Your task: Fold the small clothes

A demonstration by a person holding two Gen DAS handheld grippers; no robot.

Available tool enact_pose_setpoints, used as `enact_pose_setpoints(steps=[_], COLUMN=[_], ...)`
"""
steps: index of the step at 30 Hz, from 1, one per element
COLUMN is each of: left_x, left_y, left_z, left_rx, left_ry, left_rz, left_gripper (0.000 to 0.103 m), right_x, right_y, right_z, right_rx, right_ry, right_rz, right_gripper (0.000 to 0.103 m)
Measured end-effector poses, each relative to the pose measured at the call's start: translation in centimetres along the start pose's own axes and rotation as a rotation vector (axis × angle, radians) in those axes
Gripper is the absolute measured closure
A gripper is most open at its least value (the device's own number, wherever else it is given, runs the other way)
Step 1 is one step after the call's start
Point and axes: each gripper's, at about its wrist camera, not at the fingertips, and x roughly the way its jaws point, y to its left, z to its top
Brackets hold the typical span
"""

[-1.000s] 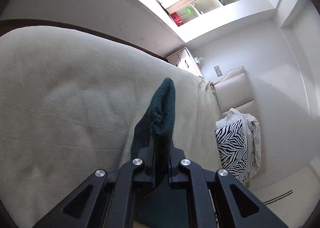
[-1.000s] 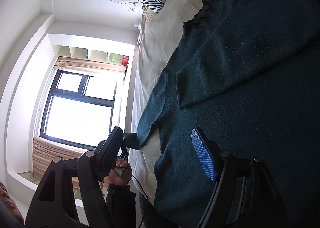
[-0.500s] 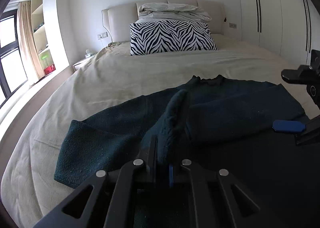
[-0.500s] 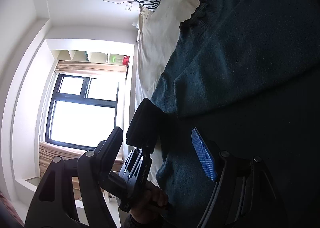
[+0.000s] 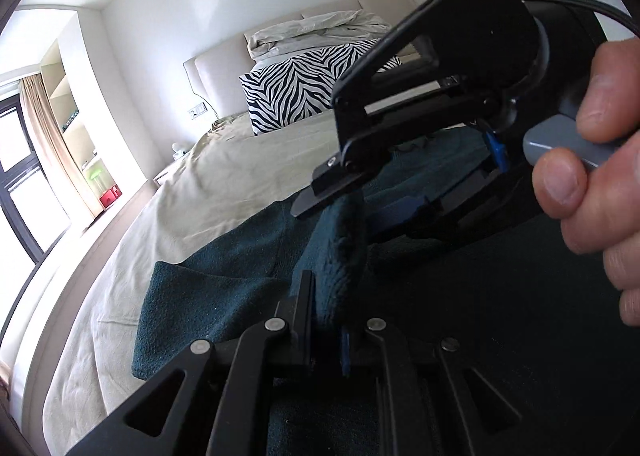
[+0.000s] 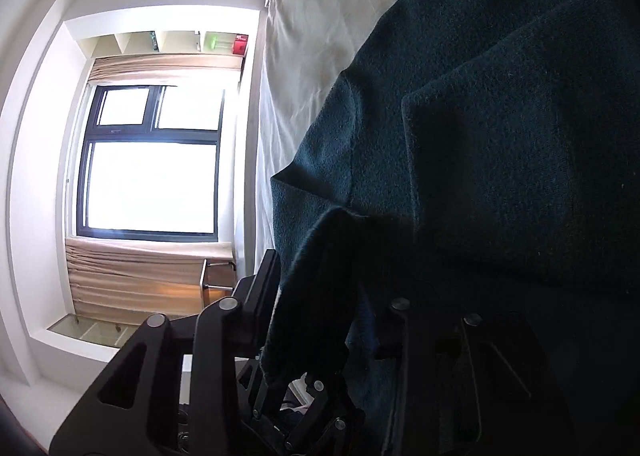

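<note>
On the beige-sheeted bed [image 5: 208, 191] the dark teal knitted sweater [image 5: 224, 296] is lying spread out, one sleeve already folded across the body, and I am working the other sleeve. My left gripper [image 5: 326, 320] is pinching the sleeve's cuff end between its fingers, closed tight on the knit, with the cuff standing up in a soft hump just above them. My right gripper [image 6: 316, 320] is sitting right in front of it: from the left camera I am seeing its black body and blue-padded fingers around the same cuff, with the person's hand [image 5: 592, 183] squeezing the grey trigger. From the right camera the cuff is filling the gap between the fingers, which are looking narrowed onto it, so I am judging that both grippers are holding the same piece of cloth.

I am reading this as a hand-over in the middle of the sleeve fold. Next, I would be letting the left fingers open and carrying the cuff with the right across the chest, laying it flat without dragging the folded sleeve beneath. A zebra-striped pillow [image 5: 296, 91] is standing at the headboard, well apart.
</note>
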Motion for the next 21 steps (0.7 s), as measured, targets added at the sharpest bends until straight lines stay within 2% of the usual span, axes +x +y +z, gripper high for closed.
enact_pose_setpoints(steps=[1, 2, 3, 4, 5, 6, 7, 8, 12, 14, 16, 21], left_x=[-0.1, 0.0, -0.4, -0.6, -0.8, -1.4, -2.0, -2.6, -3.5, -3.4, -2.9, -0.8], left_y=[0.1, 0.1, 0.0, 0.2, 0.2, 0.3, 0.5, 0.8, 2.7, 4.1, 5.6, 9.5], left_z=[0.0, 0.1, 0.0, 0.0, 0.0, 0.1, 0.1, 0.1, -0.1, -0.4, -0.9, -2.7], left_rx=[-0.003, -0.008, -0.015, -0.026, -0.04, -0.054, -0.071, -0.094, -0.227, -0.308, -0.39, -0.586], left_ry=[-0.003, -0.003, -0.008, -0.015, -0.023, -0.042, -0.065, -0.081, -0.067, -0.044, -0.009, 0.077], left_rz=[-0.005, -0.011, -0.024, -0.04, -0.057, -0.073, -0.085, -0.098, -0.167, -0.205, -0.241, -0.312], left_gripper=[0.088, 0.086, 0.078, 0.064, 0.055, 0.039, 0.029, 0.028, 0.028, 0.032, 0.043, 0.062], right_x=[0.1, -0.1, -0.4, -1.0, -1.6, -2.2, -3.2, -4.3, -9.8, -12.3, -14.6, -18.5], right_y=[0.2, 0.5, 0.9, 1.2, 1.6, 2.1, 2.5, 2.8, 2.6, 1.7, 0.6, -3.7], right_z=[0.0, 0.0, -0.1, 0.0, 0.0, 0.2, 0.4, 0.6, 2.2, 3.0, 4.0, 5.6], right_rx=[-0.018, -0.041, -0.062, -0.084, -0.106, -0.129, -0.149, -0.166, -0.181, -0.165, -0.15, -0.076], right_ry=[-0.001, -0.004, -0.011, -0.023, -0.038, -0.058, -0.079, -0.101, -0.179, -0.214, -0.242, -0.281], right_rz=[-0.016, -0.037, -0.062, -0.081, -0.093, -0.107, -0.123, -0.138, -0.207, -0.231, -0.264, -0.326], right_gripper=[0.083, 0.095, 0.096, 0.096, 0.096, 0.096, 0.096, 0.096, 0.096, 0.096, 0.096, 0.096])
